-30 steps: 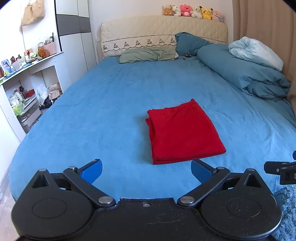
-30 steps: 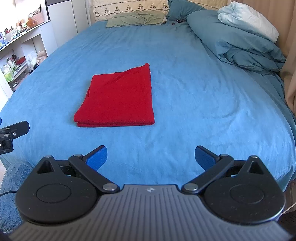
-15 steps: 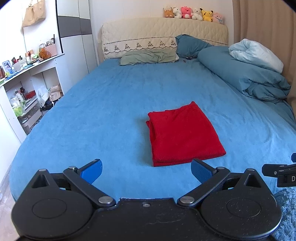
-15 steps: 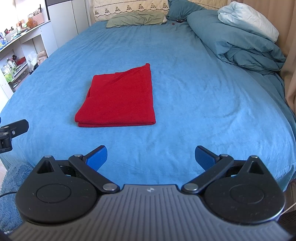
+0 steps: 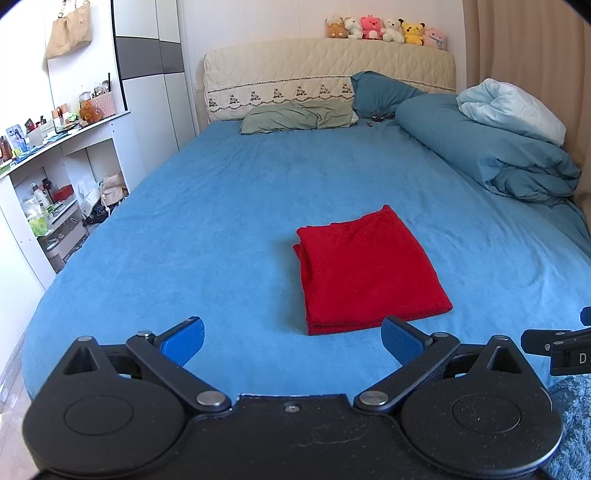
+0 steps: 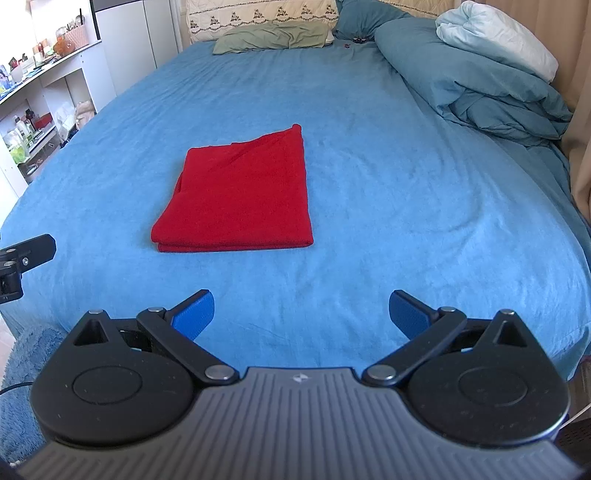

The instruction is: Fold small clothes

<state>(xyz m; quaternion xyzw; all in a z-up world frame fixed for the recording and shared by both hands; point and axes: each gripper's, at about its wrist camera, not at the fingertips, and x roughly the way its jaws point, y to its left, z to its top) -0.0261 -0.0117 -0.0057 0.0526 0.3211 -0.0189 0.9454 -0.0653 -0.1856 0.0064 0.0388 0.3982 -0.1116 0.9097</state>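
A red garment point(image 5: 369, 269) lies folded into a neat rectangle on the blue bed sheet point(image 5: 229, 206); it also shows in the right wrist view point(image 6: 240, 195). My left gripper point(image 5: 291, 341) is open and empty, held near the bed's front edge, a little short of the garment's near edge. My right gripper point(image 6: 301, 314) is open and empty, near the front edge, to the right of the garment and apart from it. Each gripper's side shows at the edge of the other's view.
A rolled blue duvet point(image 5: 491, 147) with a pale pillow lies along the right side. Pillows point(image 5: 295, 118) and a padded headboard with plush toys point(image 5: 384, 29) are at the far end. White shelves point(image 5: 55, 177) with clutter stand left. A blue rug point(image 6: 22, 373) is below.
Both grippers have drawn back slightly and tilted up; the garment sits a little farther away in both views. The garment itself has not moved. Both grippers stay open.
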